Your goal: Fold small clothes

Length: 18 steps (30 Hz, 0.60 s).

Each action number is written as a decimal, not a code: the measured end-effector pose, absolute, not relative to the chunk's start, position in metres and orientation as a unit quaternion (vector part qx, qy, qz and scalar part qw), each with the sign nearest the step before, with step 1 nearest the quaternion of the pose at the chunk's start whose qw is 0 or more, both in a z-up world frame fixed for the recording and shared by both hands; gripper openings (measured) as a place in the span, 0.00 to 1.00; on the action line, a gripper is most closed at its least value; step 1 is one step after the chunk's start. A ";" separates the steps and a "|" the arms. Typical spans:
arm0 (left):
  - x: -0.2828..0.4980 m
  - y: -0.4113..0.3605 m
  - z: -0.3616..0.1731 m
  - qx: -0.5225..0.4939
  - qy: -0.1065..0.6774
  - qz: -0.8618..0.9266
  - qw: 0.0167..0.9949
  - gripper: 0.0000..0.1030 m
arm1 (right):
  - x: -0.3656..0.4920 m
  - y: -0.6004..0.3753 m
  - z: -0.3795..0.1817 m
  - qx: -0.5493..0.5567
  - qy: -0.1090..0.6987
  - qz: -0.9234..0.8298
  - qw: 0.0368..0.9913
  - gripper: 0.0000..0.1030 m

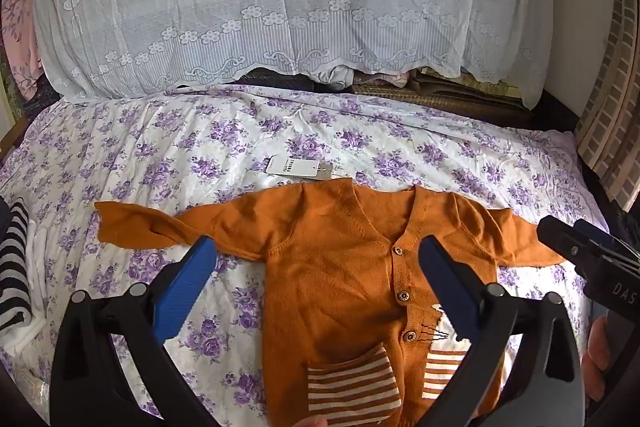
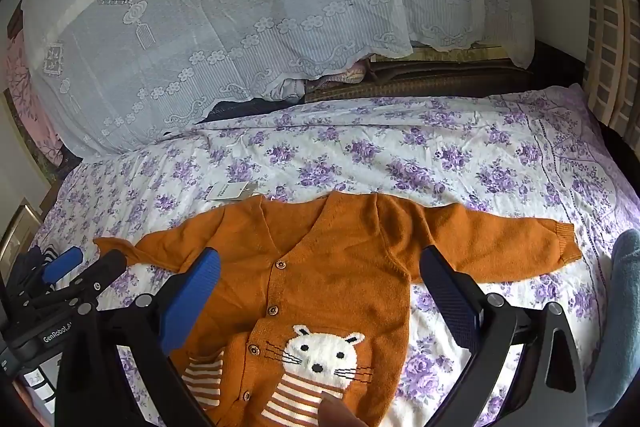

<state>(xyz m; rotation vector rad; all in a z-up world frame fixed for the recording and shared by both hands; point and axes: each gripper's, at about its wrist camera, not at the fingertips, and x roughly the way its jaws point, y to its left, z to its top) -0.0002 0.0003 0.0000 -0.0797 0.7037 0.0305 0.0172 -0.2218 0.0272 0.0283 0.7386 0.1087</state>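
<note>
left wrist view: left gripper point(image 1: 316, 267) spread wide, holding nothing
right gripper point(image 2: 320, 275): also spread, empty
cardigan point(image 1: 340, 259): flat on bed point(image 1: 160, 147), right under both
sleeves: run sideways; each gripper's nearer its own

Orange knit baby cardigan point(image 2: 332, 267), buttoned, white cat face and striped patches on front, lying flat face-up at lower centre of frame, both sleeves spread sideways, paper tag point(image 2: 230, 191) at collar.
</note>
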 end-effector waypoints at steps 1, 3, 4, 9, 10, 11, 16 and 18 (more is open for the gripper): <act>0.000 0.001 0.000 -0.039 0.345 0.015 0.938 0.96 | 0.017 -0.222 0.027 0.014 0.361 0.053 0.931 0.97; 0.000 0.001 0.000 -0.040 0.345 0.015 0.938 0.96 | 0.017 -0.222 0.027 0.013 0.360 0.052 0.931 0.97; 0.000 0.001 0.000 -0.040 0.345 0.015 0.938 0.96 | 0.017 -0.222 0.027 0.014 0.360 0.053 0.931 0.97; -0.002 0.002 0.001 -0.040 0.345 0.014 0.938 0.96 | 0.017 -0.221 0.028 0.015 0.361 0.052 0.931 0.97; -0.002 0.002 0.001 -0.040 0.345 0.014 0.938 0.96 | 0.017 -0.221 0.028 0.014 0.360 0.053 0.931 0.97; -0.003 0.002 0.002 -0.040 0.345 0.014 0.938 0.96 | 0.017 -0.221 0.028 0.014 0.360 0.053 0.931 0.97; 0.000 0.001 0.000 -0.041 0.346 0.015 0.937 0.96 | 0.016 -0.221 0.028 0.014 0.360 0.053 0.931 0.97; 0.000 0.001 0.000 -0.042 0.346 0.014 0.937 0.96 | 0.016 -0.222 0.028 0.014 0.360 0.053 0.931 0.97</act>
